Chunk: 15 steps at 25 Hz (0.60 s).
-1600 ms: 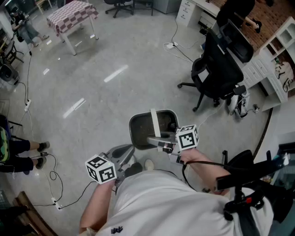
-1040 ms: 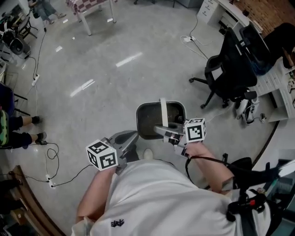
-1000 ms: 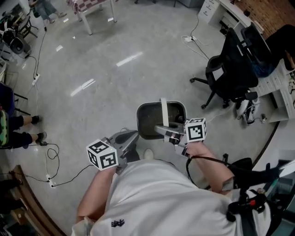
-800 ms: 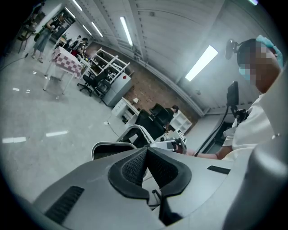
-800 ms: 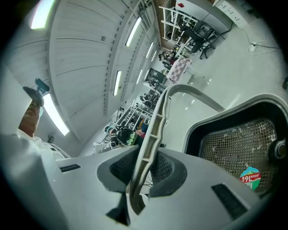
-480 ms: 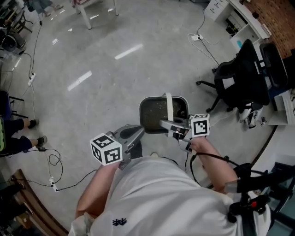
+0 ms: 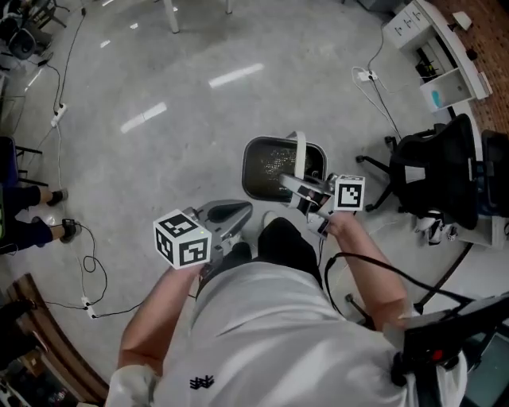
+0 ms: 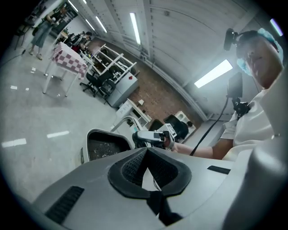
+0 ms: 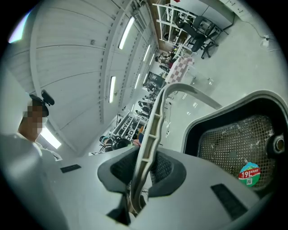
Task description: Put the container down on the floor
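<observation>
Between fingers (image 9: 170,173) of right gripper (image 9: 145,167), container (image 9: 225,143) handle (image 9: 155,119) clamped; mesh body beyond

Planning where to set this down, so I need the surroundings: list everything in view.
container: one, dark mesh, hanging from the right gripper
handle: one, white, arched over the container
sticker: one, red and green, on the container's mesh
chair: one, black, right of the container
shelf unit: one, white, top right
power strip: one, white, on the floor at upper right
cables: several, black, on the floor at left
table legs: two, white, top edge
bystander's legs: dark, left edge
floor: grey, glossy
left gripper: grey, shut, empty
right gripper: grey, shut on the handle
shirt: white, bottom centre
</observation>
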Tool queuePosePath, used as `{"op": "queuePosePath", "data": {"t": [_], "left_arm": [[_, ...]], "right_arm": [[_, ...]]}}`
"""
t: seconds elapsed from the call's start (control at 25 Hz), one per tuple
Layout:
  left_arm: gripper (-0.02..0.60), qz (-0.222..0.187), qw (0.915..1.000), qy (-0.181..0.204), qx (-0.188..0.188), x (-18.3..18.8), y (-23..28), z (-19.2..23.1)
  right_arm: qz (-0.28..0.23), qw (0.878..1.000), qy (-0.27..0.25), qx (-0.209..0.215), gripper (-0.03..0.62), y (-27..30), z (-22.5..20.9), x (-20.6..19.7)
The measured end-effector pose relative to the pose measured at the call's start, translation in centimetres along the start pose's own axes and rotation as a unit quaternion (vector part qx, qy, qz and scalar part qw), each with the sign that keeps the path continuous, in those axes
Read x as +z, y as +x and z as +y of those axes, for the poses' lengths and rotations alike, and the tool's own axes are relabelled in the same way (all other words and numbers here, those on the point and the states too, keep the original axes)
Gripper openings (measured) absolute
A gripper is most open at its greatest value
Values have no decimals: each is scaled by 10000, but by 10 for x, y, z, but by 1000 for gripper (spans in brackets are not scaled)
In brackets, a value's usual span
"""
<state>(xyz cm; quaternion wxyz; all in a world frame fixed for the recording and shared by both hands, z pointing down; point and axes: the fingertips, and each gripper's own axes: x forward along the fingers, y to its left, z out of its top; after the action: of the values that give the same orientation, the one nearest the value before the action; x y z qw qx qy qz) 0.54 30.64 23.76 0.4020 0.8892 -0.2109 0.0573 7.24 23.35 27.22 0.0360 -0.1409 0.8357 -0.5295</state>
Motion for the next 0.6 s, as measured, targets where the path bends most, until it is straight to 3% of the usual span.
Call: {"op": "queuePosePath", "data": {"t": [0.28, 0.6], "left_arm": [[9, -317, 9976, -412, 454, 42, 15, 71], [9, -538, 9895, -1001, 893, 118, 70, 202]], "right_arm": [[212, 9989, 313, 262, 38, 70, -86, 71], [864, 9957, 268, 213, 38, 166, -228, 154]]}}
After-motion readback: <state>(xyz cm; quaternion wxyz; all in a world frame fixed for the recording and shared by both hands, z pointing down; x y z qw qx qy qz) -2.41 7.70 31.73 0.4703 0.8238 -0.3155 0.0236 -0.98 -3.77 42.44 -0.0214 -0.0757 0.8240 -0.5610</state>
